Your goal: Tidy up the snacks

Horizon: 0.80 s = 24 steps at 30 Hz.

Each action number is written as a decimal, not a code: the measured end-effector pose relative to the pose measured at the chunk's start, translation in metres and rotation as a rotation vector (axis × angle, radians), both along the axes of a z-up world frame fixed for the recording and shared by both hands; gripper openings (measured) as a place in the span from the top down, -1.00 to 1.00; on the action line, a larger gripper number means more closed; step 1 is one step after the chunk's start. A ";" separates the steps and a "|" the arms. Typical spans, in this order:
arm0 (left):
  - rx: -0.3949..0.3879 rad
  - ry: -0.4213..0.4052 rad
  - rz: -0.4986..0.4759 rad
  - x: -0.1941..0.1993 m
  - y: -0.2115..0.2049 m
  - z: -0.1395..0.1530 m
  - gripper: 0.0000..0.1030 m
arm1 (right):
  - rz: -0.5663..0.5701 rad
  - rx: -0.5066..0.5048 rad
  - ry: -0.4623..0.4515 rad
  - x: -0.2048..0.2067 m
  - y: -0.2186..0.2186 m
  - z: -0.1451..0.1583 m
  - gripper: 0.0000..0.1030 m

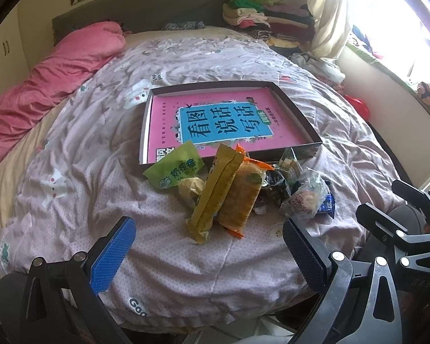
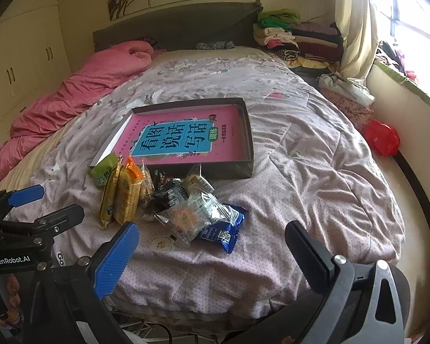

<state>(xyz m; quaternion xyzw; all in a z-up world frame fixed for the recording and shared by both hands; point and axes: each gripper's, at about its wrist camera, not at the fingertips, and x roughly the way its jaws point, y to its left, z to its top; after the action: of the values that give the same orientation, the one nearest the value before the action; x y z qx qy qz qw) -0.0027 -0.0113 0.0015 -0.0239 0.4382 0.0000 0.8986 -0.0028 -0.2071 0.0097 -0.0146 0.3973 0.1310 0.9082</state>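
Both grippers hang over the near edge of the bed, and we hold nothing in either: the left gripper (image 1: 209, 246) has its jaws wide apart, and so does the right gripper (image 2: 212, 246). Just beyond them, on the quilt (image 2: 301, 172), lies the pile of snacks (image 1: 238, 189), all loose and jumbled. Nearest our left jaws are a yellow packet (image 1: 212, 197) and an orange cracker packet (image 1: 240, 197) side by side; nearest our right jaws are a clear-wrapped cake (image 2: 186, 218) and a blue packet (image 2: 223, 229) partly under it. Behind the pile sits a shallow box (image 1: 298, 109) with a pink book (image 2: 180, 137) lying in its bottom; a green packet (image 1: 175, 169) leans over its near corner. We judge the sorting not yet begun: no snack lies fully inside the box, so every packet remains to be moved.
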 end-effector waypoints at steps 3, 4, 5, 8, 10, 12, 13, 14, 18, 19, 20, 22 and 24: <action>0.003 -0.004 -0.008 -0.001 -0.002 0.001 -0.97 | 0.002 0.000 -0.005 -0.002 0.000 0.002 -0.99; 0.003 -0.005 -0.010 -0.002 -0.002 0.002 -0.97 | 0.003 0.001 -0.005 -0.001 0.000 0.001 -0.99; 0.004 -0.006 -0.012 -0.002 -0.002 0.002 -0.97 | 0.003 0.003 -0.003 -0.001 0.000 0.002 -0.99; 0.005 -0.007 -0.015 -0.002 -0.002 0.003 -0.97 | 0.003 0.003 -0.002 -0.002 0.000 0.002 -0.99; 0.005 -0.007 -0.015 -0.002 -0.002 0.003 -0.97 | 0.003 0.001 -0.001 -0.002 0.000 0.002 -0.99; 0.004 -0.009 -0.016 -0.003 -0.003 0.003 -0.97 | 0.005 0.003 0.002 -0.002 0.000 0.002 -0.99; 0.005 -0.010 -0.017 -0.003 -0.004 0.003 -0.97 | 0.006 0.003 0.003 -0.003 0.000 0.002 -0.99; 0.006 -0.010 -0.018 -0.003 -0.004 0.004 -0.97 | 0.006 0.002 0.002 -0.003 0.000 0.002 -0.99; 0.005 -0.011 -0.018 -0.003 -0.005 0.004 -0.97 | 0.008 0.004 -0.004 -0.004 0.001 0.003 -0.99; 0.005 -0.011 -0.018 -0.003 -0.005 0.004 -0.97 | 0.008 0.004 -0.003 -0.004 0.001 0.003 -0.99; 0.005 -0.011 -0.018 -0.003 -0.005 0.004 -0.97 | 0.007 0.005 -0.002 -0.004 0.001 0.003 -0.99; 0.004 -0.011 -0.019 -0.003 -0.005 0.004 -0.97 | 0.007 0.004 0.000 -0.004 0.001 0.003 -0.99; 0.004 -0.010 -0.019 -0.003 -0.005 0.004 -0.97 | 0.008 0.004 0.000 -0.004 0.001 0.003 -0.99</action>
<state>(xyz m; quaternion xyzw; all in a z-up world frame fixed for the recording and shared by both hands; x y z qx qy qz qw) -0.0062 -0.0166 0.0053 -0.0179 0.4338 -0.0075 0.9008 -0.0070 -0.2057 0.0127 -0.0144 0.3968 0.1357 0.9077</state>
